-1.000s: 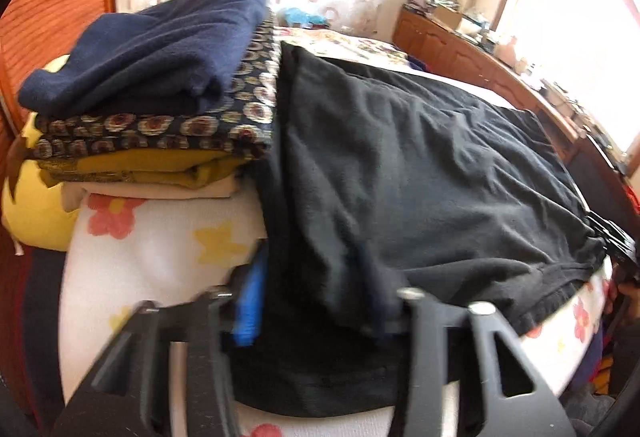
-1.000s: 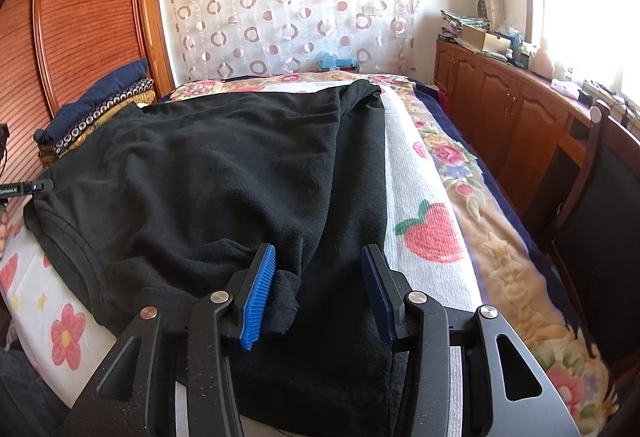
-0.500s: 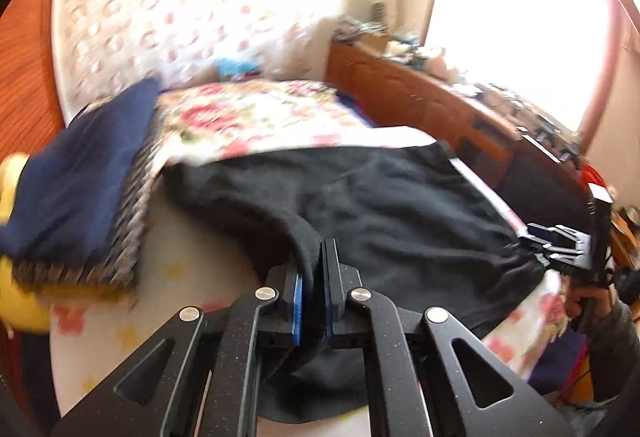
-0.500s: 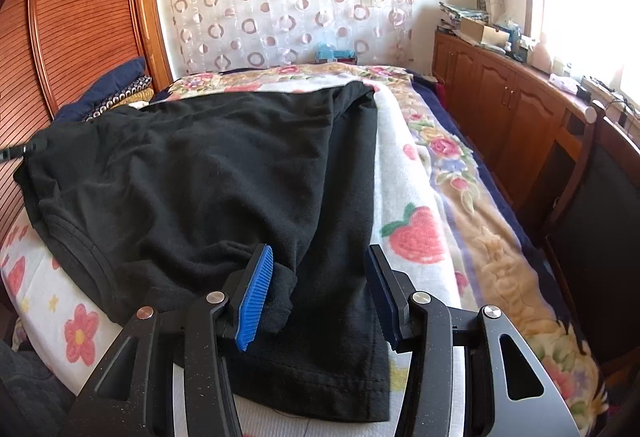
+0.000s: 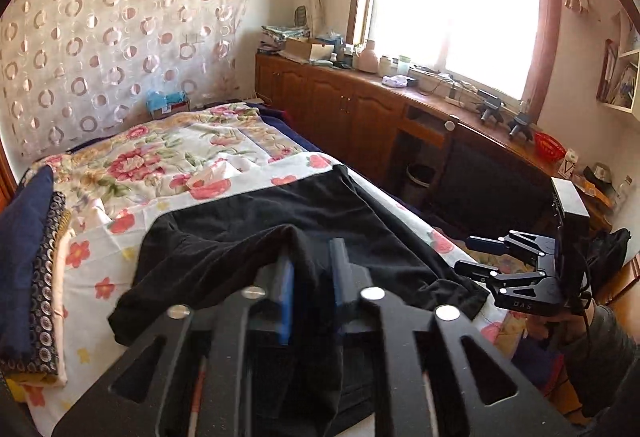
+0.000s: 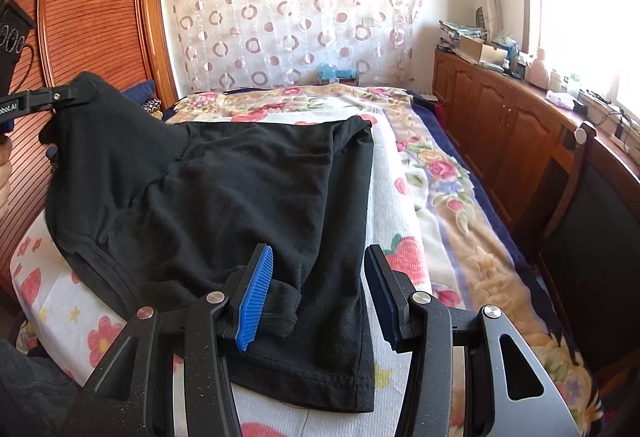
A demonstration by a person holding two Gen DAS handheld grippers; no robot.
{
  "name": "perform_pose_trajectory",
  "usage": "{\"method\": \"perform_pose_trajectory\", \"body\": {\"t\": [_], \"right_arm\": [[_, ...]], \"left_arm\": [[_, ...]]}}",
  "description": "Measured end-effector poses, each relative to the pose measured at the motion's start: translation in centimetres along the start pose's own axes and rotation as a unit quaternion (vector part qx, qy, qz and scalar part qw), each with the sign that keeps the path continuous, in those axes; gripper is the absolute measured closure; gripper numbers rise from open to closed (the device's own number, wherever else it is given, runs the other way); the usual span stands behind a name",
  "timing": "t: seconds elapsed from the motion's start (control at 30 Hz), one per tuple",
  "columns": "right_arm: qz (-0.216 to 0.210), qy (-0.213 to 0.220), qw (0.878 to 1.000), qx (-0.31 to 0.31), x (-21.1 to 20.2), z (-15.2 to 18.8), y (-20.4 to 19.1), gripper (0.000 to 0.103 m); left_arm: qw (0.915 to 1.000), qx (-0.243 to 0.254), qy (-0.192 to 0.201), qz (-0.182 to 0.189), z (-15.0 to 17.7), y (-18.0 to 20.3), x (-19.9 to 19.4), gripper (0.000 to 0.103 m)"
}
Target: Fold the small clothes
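Note:
A black garment [image 6: 248, 189] lies spread on the bed [image 6: 404, 237]. Its left edge is lifted off the sheet. My left gripper [image 5: 312, 273] has a bunched fold of that edge between its blue pads; its jaws are opening, and the cloth still hangs from them. In the right wrist view the left gripper [image 6: 86, 89] holds the raised corner at the far left. My right gripper [image 6: 316, 293] is open above the garment's near hem, with a small rolled fold beside its left pad [image 6: 256, 293]. The right gripper [image 5: 468, 255] also shows at the bed's right edge.
A stack of folded clothes [image 5: 28, 269] with a navy piece on top sits at the bed's left side. A wooden wardrobe [image 6: 92, 37] stands on the left. Low cabinets [image 6: 500, 125] under the window and a dark chair [image 6: 592, 221] line the right.
The left gripper closed on the garment's left edge, then rose and swung toward the middle, lifting the cloth; its jaws now stand wider. The right gripper rose slightly and stayed open.

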State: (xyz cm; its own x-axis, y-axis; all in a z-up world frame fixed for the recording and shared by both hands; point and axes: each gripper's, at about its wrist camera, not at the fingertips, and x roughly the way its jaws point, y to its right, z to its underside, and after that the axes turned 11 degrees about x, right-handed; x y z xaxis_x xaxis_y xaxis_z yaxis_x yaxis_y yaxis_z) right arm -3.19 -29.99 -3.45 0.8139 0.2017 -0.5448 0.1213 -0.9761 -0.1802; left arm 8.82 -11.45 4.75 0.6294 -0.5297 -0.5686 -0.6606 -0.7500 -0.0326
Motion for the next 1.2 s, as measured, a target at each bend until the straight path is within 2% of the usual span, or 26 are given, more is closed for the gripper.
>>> {"method": "perform_pose_trajectory", "body": {"t": [0.03, 0.07, 0.13, 0.2, 0.27, 0.33, 0.7, 0.9, 1.0, 1.13, 1.2], "right_arm": [[-0.002, 0.0, 1.0, -0.001, 0.0, 0.1, -0.1, 0.054], [-0.003, -0.001, 1.0, -0.002, 0.1, 0.1, -0.3, 0.054], [-0.006, -0.003, 1.0, -0.006, 0.3, 0.2, -0.7, 0.054], [-0.01, -0.004, 1.0, -0.007, 0.5, 0.2, -1.0, 0.054], [-0.014, -0.005, 1.0, -0.009, 0.8, 0.0, -1.6, 0.054], [-0.021, -0.006, 1.0, -0.012, 1.2, -0.3, -2.3, 0.054], [-0.074, -0.013, 0.995, -0.071, 4.0, -2.1, -9.0, 0.054], [-0.102, -0.051, 0.989, -0.093, 6.9, -1.6, -11.9, 0.053], [-0.114, -0.071, 0.985, -0.106, 8.3, -1.2, -13.0, 0.049], [-0.082, -0.09, 0.985, -0.127, 10.7, -1.2, -14.1, 0.048], [-0.079, -0.1, 0.984, -0.126, 11.7, -1.4, -14.1, 0.048]], "left_arm": [[1.0, -0.002, 0.002, 0.001, 0.2, 0.0, -0.1, 0.068], [1.0, -0.003, 0.002, -0.002, 0.4, -0.2, -0.1, 0.063], [0.9999, -0.001, -0.004, -0.013, 0.8, -0.2, -0.1, 0.063], [0.9997, -0.007, -0.007, -0.021, 1.4, -0.6, -0.5, 0.056], [0.9995, -0.014, 0.0, -0.029, 2.1, -1.0, -1.0, 0.035], [0.9989, -0.024, 0.007, -0.04, 3.1, -1.7, -1.7, 0.026], [0.9889, -0.067, 0.006, -0.133, 8.8, -5.3, -5.1, 0.026], [0.9854, -0.083, 0.002, -0.148, 10.7, -6.2, -5.9, 0.026], [0.985, -0.087, -0.003, -0.149, 11.3, -6.3, -5.8, 0.026], [0.9852, -0.086, -0.002, -0.148, 11.6, -6.1, -5.7, 0.026], [0.9852, -0.09, -0.001, -0.146, 11.8, -6.2, -5.6, 0.026]]}}
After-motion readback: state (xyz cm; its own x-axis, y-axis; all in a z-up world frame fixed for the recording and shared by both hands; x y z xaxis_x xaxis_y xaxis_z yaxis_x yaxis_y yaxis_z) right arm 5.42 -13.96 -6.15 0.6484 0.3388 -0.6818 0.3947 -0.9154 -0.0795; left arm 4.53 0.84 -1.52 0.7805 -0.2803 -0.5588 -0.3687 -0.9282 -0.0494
